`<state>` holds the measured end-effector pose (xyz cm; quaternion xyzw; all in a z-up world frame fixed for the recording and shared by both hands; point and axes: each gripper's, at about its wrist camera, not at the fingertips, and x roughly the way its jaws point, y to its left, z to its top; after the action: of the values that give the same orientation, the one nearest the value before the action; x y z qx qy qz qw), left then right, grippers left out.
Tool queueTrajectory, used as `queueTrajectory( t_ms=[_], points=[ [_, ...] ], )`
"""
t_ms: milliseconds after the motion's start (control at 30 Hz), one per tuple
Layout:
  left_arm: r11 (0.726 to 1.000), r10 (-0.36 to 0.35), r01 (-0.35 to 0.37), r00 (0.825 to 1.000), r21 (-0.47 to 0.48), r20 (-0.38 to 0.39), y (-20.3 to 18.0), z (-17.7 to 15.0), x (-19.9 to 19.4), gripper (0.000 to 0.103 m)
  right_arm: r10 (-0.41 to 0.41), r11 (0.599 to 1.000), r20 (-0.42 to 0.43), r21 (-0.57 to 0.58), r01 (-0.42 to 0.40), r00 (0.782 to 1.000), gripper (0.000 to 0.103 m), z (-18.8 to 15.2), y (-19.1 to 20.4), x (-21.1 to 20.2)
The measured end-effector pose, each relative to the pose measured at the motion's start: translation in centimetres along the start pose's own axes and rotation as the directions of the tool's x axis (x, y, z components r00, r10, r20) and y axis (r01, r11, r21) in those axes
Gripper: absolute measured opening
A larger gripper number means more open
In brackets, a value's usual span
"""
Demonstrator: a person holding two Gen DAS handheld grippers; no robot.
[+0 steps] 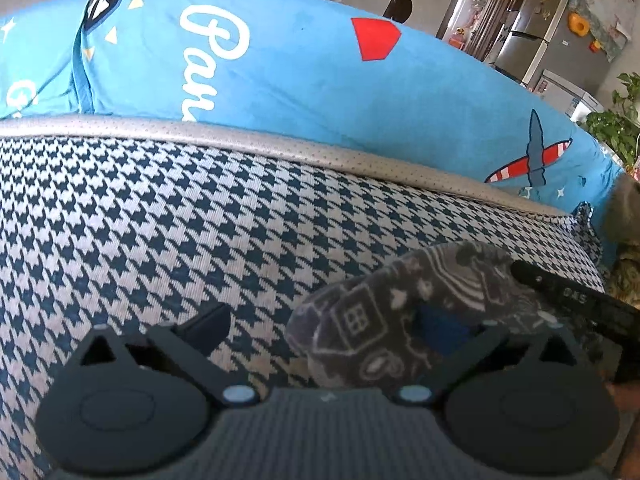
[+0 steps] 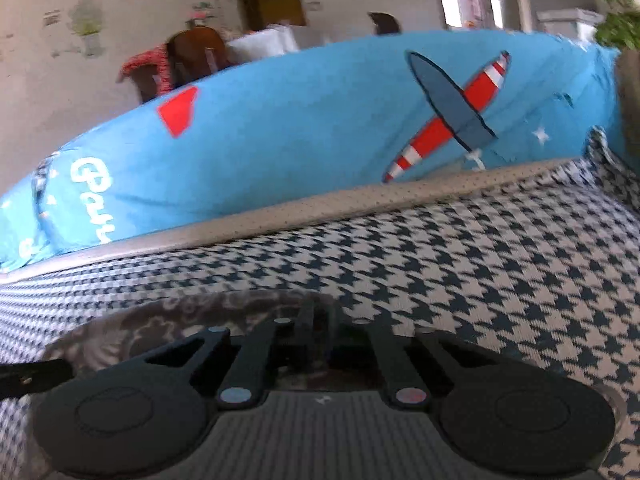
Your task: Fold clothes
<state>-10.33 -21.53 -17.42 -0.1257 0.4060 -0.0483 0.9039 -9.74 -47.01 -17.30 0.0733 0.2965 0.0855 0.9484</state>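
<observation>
A grey garment (image 1: 380,312) with white cartoon line drawings lies bunched on the houndstooth seat cover (image 1: 160,216). My left gripper (image 1: 328,314) is open wide. Its left finger rests on bare cover, and its blue-padded right finger (image 1: 440,330) is tucked into the cloth. The black body of my right gripper (image 1: 568,294) reaches onto the garment from the right. In the right wrist view the grey garment (image 2: 168,320) spreads under the fingers, and my right gripper (image 2: 326,320) has its jaws drawn close together on a fold of it.
A blue cushion (image 1: 320,76) with white script and a red striped plane stands behind the seat, past a grey perforated trim (image 1: 280,146). A fridge (image 1: 540,40) and a green plant (image 1: 616,124) stand at the far right. Houndstooth cover (image 2: 500,272) stretches right.
</observation>
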Motion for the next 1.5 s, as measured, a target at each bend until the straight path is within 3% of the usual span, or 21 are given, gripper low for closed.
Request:
queueTrajectory(
  t_ms=[100,467,700,933,1167,1367,1500],
  points=[
    [1.000,0.002,-0.002,1.000,-0.002,-0.002,0.1,0.0,0.1,0.103,0.036,0.999,0.007,0.008,-0.037,0.999,0.020,0.1,0.1,-1.7],
    [1.000,-0.007,0.007,1.000,0.001,0.002,0.4,0.1,0.5,0.103,0.104,0.994,0.007,-0.016,-0.104,0.995,0.020,-0.7,0.4,-8.7],
    [1.000,-0.013,0.013,1.000,0.000,0.008,0.3,0.0,0.4,0.103,0.028,0.998,-0.143,-0.058,-0.037,0.989,0.020,-3.3,0.3,-6.7],
    [1.000,-0.016,0.016,1.000,-0.001,0.005,0.4,-0.1,0.4,0.103,0.024,0.998,-0.136,-0.049,-0.031,0.990,0.019,-3.5,0.5,-6.7],
    [1.000,0.011,-0.011,1.000,0.021,0.018,-0.6,0.1,-1.2,0.103,0.030,0.999,-0.073,-0.010,-0.031,0.997,0.022,-2.9,-0.2,-8.5],
    [0.996,-0.064,0.063,0.998,0.058,0.021,-1.8,-1.1,-4.3,0.103,0.007,1.000,-0.048,0.025,-0.006,0.999,0.022,-3.2,-0.8,-10.5],
    [0.990,-0.073,0.071,0.997,0.119,0.018,-2.7,-3.1,-5.9,0.103,0.017,0.998,-0.030,0.058,-0.015,0.999,0.024,-4.0,-1.4,-12.2]
  ],
)
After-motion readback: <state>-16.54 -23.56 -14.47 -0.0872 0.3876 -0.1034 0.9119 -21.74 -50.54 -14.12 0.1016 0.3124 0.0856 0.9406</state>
